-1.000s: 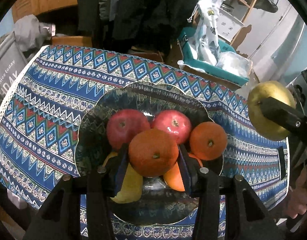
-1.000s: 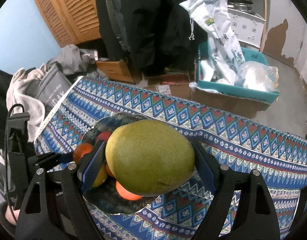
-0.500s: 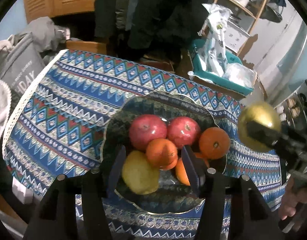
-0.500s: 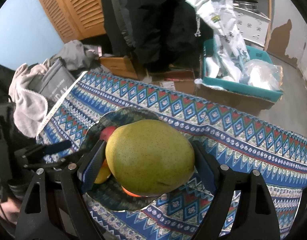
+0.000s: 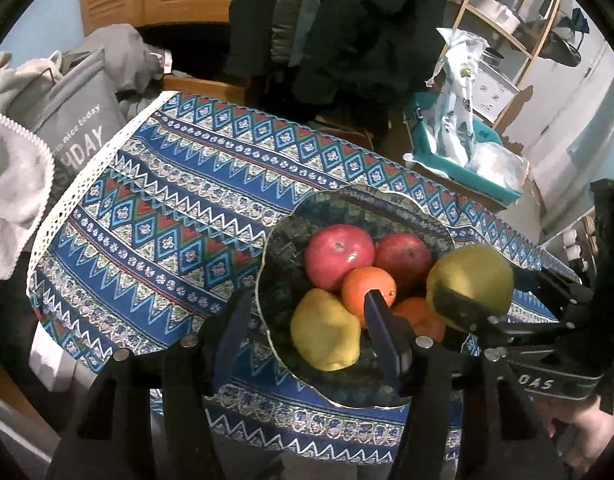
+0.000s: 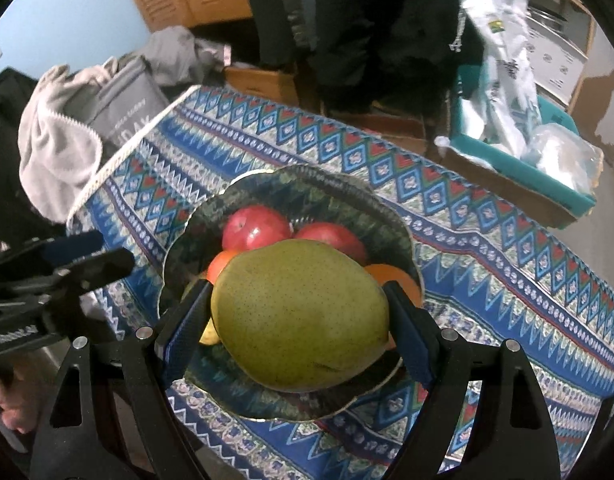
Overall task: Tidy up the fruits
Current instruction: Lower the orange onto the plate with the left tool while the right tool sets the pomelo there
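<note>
A dark scalloped plate [image 5: 347, 200] on the patterned tablecloth holds two red apples [image 5: 339, 254], two oranges [image 5: 367, 290] and a yellow fruit [image 5: 325, 334]. My left gripper [image 5: 307, 332] hovers open above the plate's near left side with nothing between its pads. My right gripper [image 6: 299, 320] is shut on a large green pear [image 6: 299, 312] and holds it just over the plate [image 6: 307, 184], above the fruit. In the left wrist view the green pear [image 5: 471, 276] hangs at the plate's right side. In the right wrist view the left gripper [image 6: 95, 254] is off to the plate's left.
The blue patterned tablecloth [image 5: 167, 220] ends at a lace edge on the left. Beyond it stand a grey bag [image 5: 75, 120] and a white towel [image 5: 11, 184]. A teal box with plastic bags [image 5: 459, 160] sits behind the table. A person's hand [image 5: 579, 440] is at lower right.
The left gripper let go of the orange, which now lies in the plate, and pulled back up and to the left. The right gripper brought the pear down over the plate.
</note>
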### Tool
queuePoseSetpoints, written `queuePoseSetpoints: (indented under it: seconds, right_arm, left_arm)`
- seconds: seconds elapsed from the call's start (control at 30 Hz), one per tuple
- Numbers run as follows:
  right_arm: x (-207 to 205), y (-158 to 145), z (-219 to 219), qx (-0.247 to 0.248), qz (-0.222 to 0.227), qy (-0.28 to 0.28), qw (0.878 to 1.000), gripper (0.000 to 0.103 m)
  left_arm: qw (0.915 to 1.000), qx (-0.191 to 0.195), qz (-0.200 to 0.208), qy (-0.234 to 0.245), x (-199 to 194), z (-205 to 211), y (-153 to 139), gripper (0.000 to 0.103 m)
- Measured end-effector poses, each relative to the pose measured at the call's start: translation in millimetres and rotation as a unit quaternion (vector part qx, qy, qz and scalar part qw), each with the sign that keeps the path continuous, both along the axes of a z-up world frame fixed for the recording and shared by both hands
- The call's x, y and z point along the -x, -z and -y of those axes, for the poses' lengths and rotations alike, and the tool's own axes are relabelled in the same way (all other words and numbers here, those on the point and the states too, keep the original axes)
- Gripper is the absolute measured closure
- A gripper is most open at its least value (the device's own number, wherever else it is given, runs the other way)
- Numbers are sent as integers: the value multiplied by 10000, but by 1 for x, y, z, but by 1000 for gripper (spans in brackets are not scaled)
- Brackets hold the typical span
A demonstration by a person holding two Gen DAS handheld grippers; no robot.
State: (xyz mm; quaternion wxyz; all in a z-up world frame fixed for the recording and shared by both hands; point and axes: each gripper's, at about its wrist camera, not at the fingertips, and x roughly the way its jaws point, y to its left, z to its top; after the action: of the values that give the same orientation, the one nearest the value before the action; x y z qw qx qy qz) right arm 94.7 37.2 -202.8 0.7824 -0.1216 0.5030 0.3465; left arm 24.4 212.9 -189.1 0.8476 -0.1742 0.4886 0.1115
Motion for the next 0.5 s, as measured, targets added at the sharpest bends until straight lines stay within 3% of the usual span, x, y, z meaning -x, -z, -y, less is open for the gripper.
queuePoseSetpoints:
  seconds: [0.2, 0.37, 0.5]
  right_arm:
    - [-1, 9, -9, 199, 63, -148, 9997, 18]
    - [-2, -11, -8, -57, 384, -154, 9991, 19]
    - [-7, -17, -4, -128, 377, -47, 9992, 19]
  left_arm:
    - [10000, 53, -5, -19, -1, -2, 1, 43]
    - [10000, 40, 9, 22, -2, 1, 0, 43]
    - [10000, 31, 14, 42, -2, 4, -1, 43]
